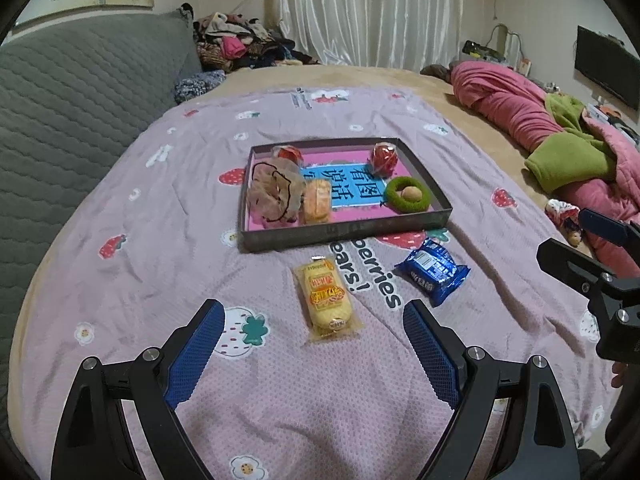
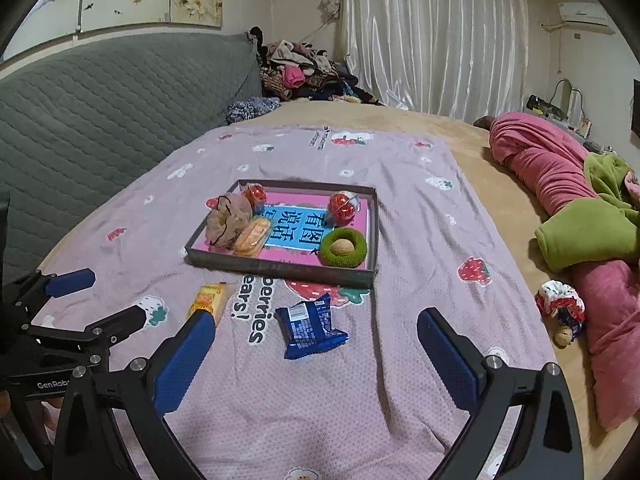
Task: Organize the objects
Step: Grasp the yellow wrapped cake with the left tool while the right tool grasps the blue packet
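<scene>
On a bed, pink strawberry-print sheet (image 1: 132, 216), grey tray (image 1: 344, 236), white curtains (image 1: 372, 8), both tongs (image 1: 314, 328) (image 2: 316, 340) wide open, empty

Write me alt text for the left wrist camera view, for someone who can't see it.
An open left claw frames a yellow snack pack lying on a pink strawberry-print blanket. A blue snack pack lies to its right, and beyond both sits a shallow tray already holding several small items.

Yellow cake packet (image 1: 327, 298), blue biscuit packet (image 1: 434, 272) flat before tray (image 1: 344, 232)
</scene>
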`<state>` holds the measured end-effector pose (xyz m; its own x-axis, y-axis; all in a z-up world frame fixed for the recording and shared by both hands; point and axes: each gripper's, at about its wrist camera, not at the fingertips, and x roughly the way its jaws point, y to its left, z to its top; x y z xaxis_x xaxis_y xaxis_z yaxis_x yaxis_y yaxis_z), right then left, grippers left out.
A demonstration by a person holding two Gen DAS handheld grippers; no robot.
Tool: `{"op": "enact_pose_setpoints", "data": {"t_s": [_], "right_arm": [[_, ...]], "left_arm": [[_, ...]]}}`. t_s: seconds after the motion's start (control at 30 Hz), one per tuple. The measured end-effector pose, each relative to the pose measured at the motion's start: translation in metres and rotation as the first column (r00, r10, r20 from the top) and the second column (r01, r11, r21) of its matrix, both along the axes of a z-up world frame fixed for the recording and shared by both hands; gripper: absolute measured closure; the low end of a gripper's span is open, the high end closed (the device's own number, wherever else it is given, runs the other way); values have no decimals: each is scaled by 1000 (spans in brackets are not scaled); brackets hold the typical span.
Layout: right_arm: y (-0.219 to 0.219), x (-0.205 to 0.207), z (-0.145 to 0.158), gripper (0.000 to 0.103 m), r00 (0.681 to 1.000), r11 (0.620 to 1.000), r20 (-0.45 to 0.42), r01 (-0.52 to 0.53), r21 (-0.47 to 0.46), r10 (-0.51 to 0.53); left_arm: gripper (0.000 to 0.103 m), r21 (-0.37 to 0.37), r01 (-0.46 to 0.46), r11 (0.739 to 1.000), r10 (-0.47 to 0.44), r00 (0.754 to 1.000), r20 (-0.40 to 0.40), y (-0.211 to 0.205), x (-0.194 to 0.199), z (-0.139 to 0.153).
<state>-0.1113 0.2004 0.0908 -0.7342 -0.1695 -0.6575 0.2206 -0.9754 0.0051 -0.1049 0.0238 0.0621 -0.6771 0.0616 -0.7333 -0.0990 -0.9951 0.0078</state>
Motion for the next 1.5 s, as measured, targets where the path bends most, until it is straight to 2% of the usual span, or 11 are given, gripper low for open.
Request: {"op": "enact_pose_setpoints", "data": {"t_s": [0.27, 0.53, 1.13, 1.5], "right_arm": [[-3, -14, -20, 1, 999, 1000, 32, -7, 25, 6], [-4, -33, -51, 1, 994, 998, 109, -7, 60, 0], [-24, -74, -108, 1, 980, 979, 190, -98, 181, 63], [-25, -100, -134, 1, 967, 987, 239, -115, 114, 85]], "left_arm": [[12, -8, 6, 1000, -5, 999, 35, -1, -20, -16], [12, 1, 5, 1000, -5, 993, 118, -1, -47, -52], [12, -4, -25, 1000, 25, 977, 210, 7, -103, -93], [12, -18, -38, 999, 41, 967, 250, 10, -124, -110]]}}
